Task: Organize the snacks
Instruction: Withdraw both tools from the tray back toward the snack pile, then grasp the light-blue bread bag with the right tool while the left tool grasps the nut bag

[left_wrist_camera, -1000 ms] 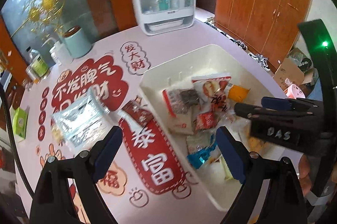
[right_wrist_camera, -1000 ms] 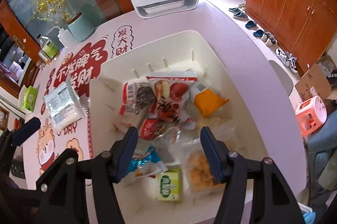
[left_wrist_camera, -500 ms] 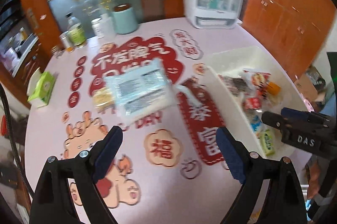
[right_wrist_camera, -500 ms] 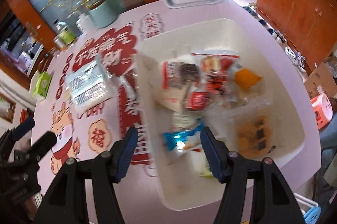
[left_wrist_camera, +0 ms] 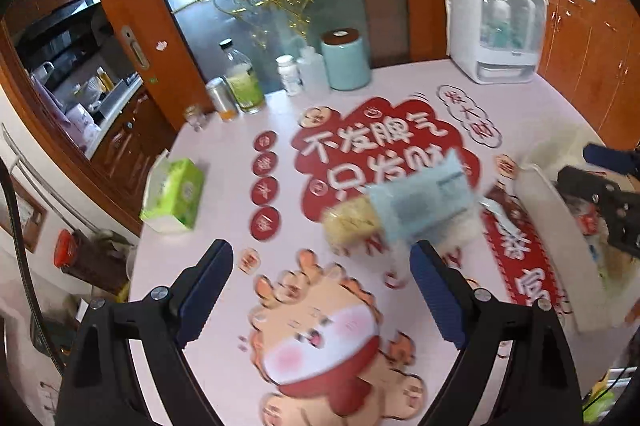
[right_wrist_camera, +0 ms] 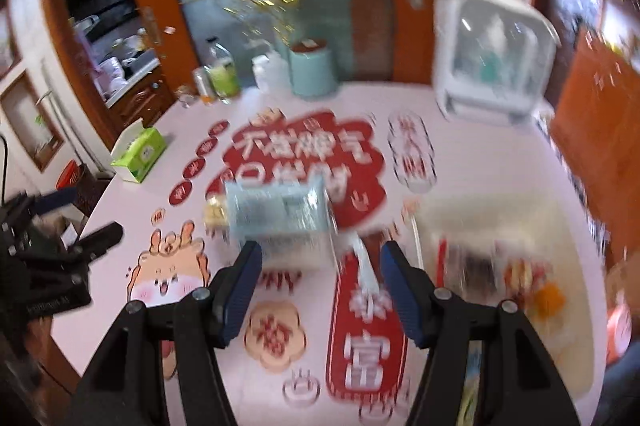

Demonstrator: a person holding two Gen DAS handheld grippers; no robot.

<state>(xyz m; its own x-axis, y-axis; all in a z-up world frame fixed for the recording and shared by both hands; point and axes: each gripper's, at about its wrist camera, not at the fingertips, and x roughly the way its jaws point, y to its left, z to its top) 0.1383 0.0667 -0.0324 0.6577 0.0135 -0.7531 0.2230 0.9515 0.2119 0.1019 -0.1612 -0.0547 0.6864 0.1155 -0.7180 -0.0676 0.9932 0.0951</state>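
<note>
Your left gripper [left_wrist_camera: 320,290] stands wide, empty. Your right gripper [right_wrist_camera: 320,290] stands apart, gripping nothing. The blue-and-clear snack pack [right_wrist_camera: 280,214] lies on the table [right_wrist_camera: 480,161] just ahead of both. The white bin [right_wrist_camera: 568,358] of snacks sits right of them.

Black grippers [left_wrist_camera: 320,286], blue ribbed pads [left_wrist_camera: 208,278], silver screws
</note>
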